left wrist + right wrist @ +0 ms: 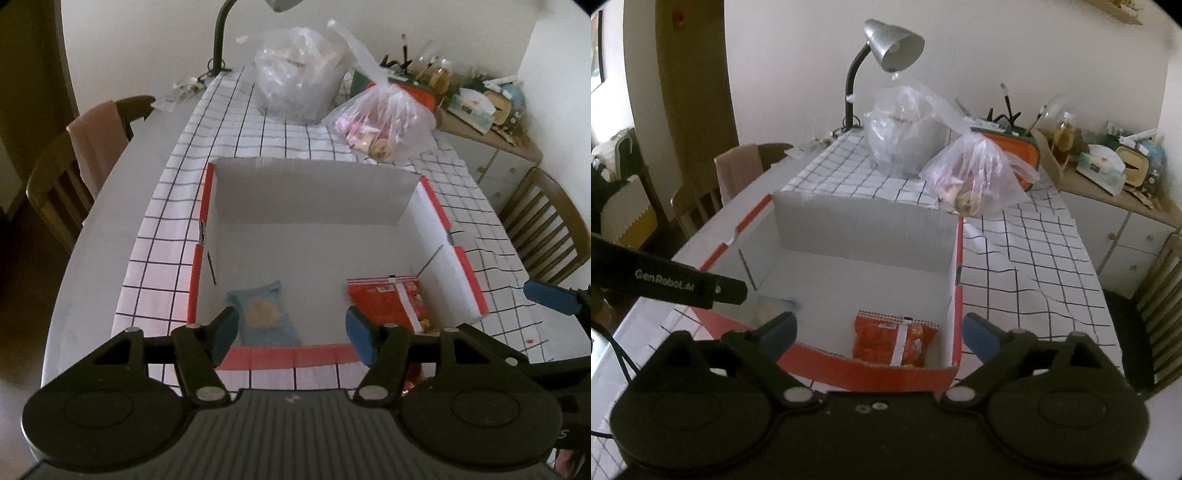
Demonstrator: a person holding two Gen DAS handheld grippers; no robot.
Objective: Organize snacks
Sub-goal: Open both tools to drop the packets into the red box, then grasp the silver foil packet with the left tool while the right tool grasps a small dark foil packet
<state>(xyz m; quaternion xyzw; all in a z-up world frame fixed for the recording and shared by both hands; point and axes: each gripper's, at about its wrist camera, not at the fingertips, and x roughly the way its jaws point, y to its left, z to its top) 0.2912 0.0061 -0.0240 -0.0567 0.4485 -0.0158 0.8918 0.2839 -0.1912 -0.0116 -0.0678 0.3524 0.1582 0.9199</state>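
- A chair with a pink cloth over its back stands at the table's left edge.
- A lamp rises at the far end of the table; the left view cuts off its shade.
- The left gripper hovers over the near rim of the box, jaws spread, holding nothing.
- In the box a blue packet lies at the near left; the left jaw covers its corner, and the right view hides most of it.
- A red packet lies at the near right of the box, against the right wall; its print is too blurred to read.
- The right gripper hangs just short of the box, jaws wide apart and empty.
- Behind the box stand a big clear bag and a smaller snack bag; contents are hard to make out.
- A cluttered sideboard sits far right.
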